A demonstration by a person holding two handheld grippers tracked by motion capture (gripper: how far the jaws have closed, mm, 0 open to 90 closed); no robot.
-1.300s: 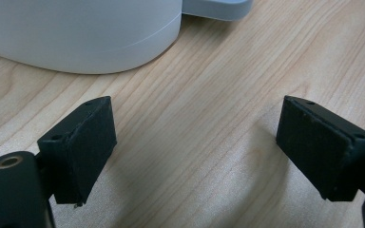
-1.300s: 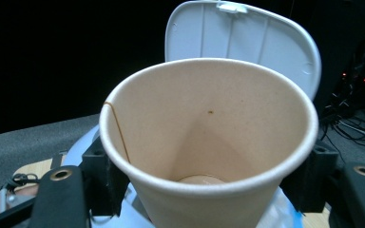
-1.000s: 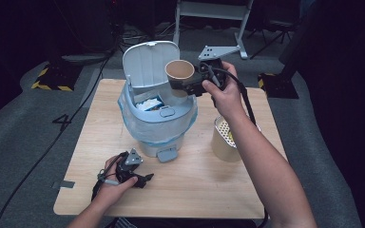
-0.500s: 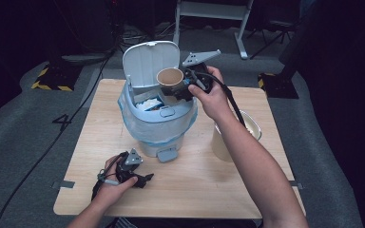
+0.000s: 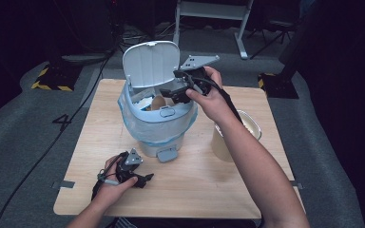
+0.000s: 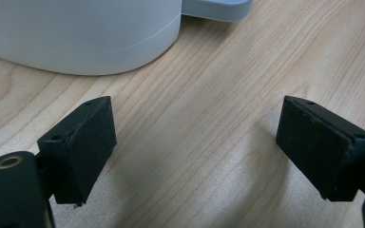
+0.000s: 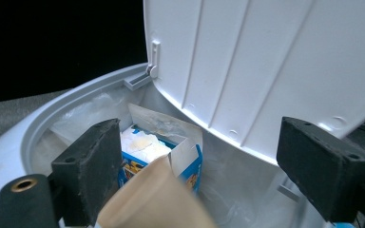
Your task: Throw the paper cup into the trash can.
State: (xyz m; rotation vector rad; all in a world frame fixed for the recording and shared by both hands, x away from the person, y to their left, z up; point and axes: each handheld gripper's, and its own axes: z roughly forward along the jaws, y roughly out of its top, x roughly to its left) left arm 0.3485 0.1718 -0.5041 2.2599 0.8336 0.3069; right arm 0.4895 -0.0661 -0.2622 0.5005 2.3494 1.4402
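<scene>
On the pale wooden table (image 5: 195, 190) amid dark grey floor (image 5: 24, 142), bin (image 5: 157, 123), both grippers' jaws apart, empty.

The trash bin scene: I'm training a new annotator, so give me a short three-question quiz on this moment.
1. True or false: the lid of the trash bin stands open.
2. Where is the brown paper cup? A) on the table B) inside the bin C) clamped in the left gripper
3. What does the left gripper hold?

Key: 1 true. 2 B; it lies under the right gripper, whose jaws have just been opening and no longer press on it. 3 nothing; its jaws stand open over the wooden table.
</scene>
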